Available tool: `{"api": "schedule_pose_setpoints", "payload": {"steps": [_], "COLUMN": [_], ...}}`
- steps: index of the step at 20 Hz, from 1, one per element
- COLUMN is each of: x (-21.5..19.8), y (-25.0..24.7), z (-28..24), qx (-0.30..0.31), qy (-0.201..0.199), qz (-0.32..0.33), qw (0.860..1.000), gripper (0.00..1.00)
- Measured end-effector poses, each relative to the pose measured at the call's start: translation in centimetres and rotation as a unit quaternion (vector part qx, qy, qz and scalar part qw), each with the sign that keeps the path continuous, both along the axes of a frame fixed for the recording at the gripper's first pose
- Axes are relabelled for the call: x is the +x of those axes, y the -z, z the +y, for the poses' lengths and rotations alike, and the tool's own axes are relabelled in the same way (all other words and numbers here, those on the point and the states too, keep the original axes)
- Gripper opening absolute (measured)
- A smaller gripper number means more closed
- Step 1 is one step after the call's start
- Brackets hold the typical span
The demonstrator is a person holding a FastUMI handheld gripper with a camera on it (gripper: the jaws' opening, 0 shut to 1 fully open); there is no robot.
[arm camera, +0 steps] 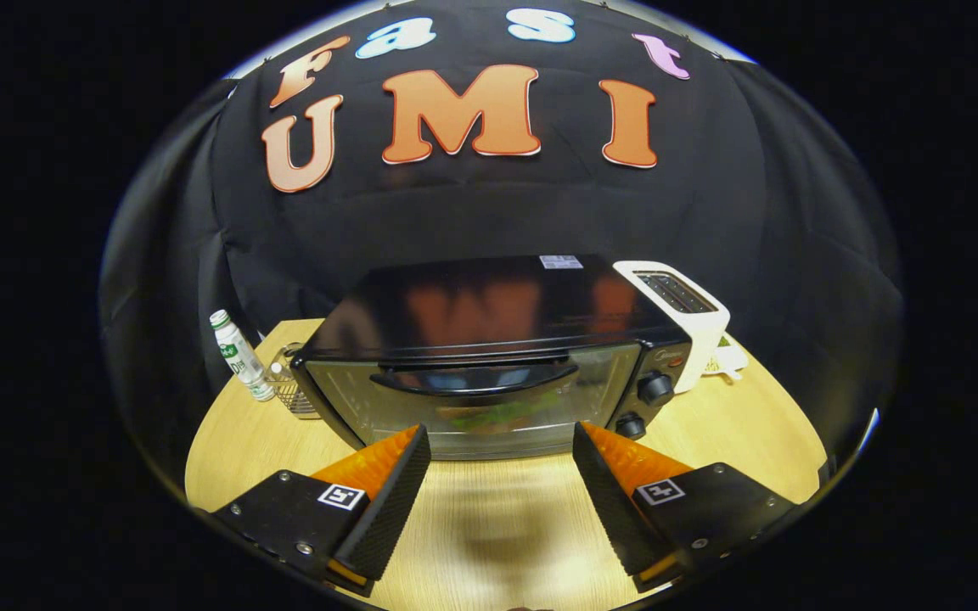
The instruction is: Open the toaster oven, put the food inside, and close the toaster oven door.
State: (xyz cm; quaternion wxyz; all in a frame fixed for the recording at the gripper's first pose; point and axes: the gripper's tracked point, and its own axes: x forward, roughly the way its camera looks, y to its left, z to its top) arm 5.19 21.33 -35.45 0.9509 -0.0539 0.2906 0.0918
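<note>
A white pop-up toaster stood just right of the toaster oven, while a small bottle and a wire basket, partly hidden behind the oven's left corner, stood to its left. Something green and reddish showed dimly through the shut glass door, too blurred to identify. The black toaster oven sat mid-tabletop just beyond the gripper, whose fingers were apart, holding nothing.

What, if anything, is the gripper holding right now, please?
Nothing: the gripper is open, with only bare table between its fingers, short of the closed toaster oven.
</note>
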Motion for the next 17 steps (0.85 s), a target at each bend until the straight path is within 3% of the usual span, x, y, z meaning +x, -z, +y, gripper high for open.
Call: {"api": "schedule_pose_setpoints", "payload": {"steps": [12, 17], "x": [1.0, -0.4], "y": [-24.5, -30.4], "z": [-8.1, -12.3], "qx": [-0.007, 0.002], "qy": [0.032, 0.041], "qz": [-0.162, -0.204], "qw": [0.986, 0.978], "gripper": [1.00, 1.00]}}
